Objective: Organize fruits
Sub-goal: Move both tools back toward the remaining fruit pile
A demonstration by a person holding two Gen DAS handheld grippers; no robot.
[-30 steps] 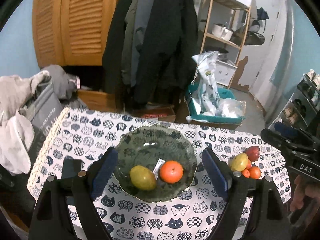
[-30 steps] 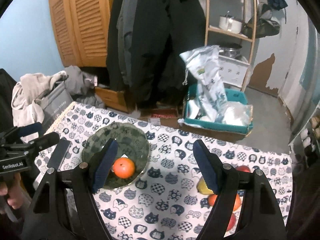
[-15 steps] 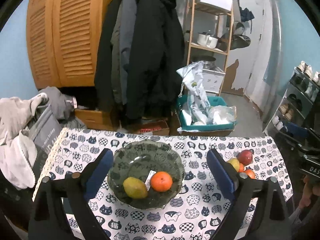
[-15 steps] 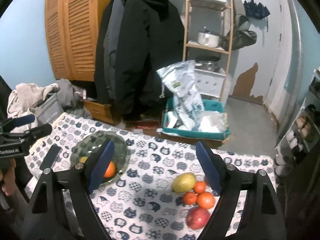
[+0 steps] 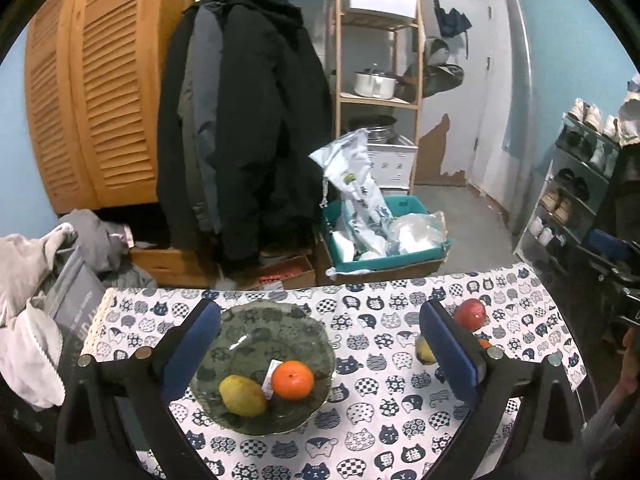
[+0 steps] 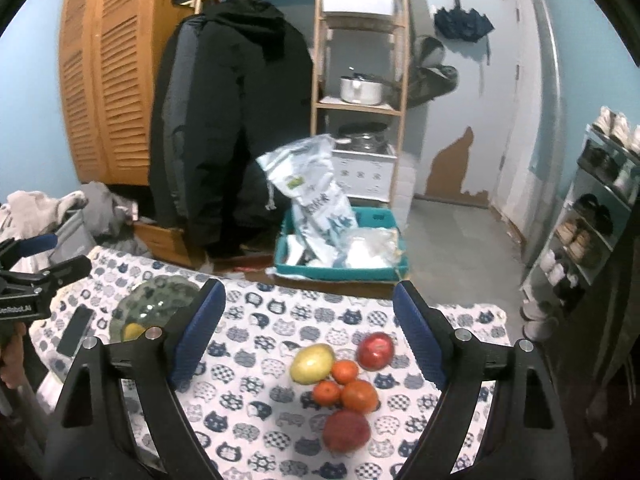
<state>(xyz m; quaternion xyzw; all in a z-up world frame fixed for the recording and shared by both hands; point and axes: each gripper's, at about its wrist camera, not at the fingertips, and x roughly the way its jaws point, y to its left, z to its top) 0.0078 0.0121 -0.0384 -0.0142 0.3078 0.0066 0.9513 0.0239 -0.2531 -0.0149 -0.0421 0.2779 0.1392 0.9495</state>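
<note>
My left tongs (image 5: 320, 344) are opening, nothing between them, above a glass bowl (image 5: 256, 332) holding 1 orange (image 5: 292, 380) and 1 yellow-green fruit (image 5: 242, 395). My right tongs (image 6: 310, 326) are opening too, empty, over loose fruit on the cat-print bench (image 6: 256, 408): 1 yellow fruit (image 6: 312, 363), 3 small oranges (image 6: 346, 386) and 2 red apples (image 6: 375, 350), clustered right of the bowl.

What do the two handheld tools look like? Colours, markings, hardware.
Both match: black angular fingers, blue ribbed pads on the inner faces, silver round bolts on the arms. Left tool; right tool. The right view shows the left tool's body from the side, with white lettering on its black housing. A grey sleeve shows below it.
</note>
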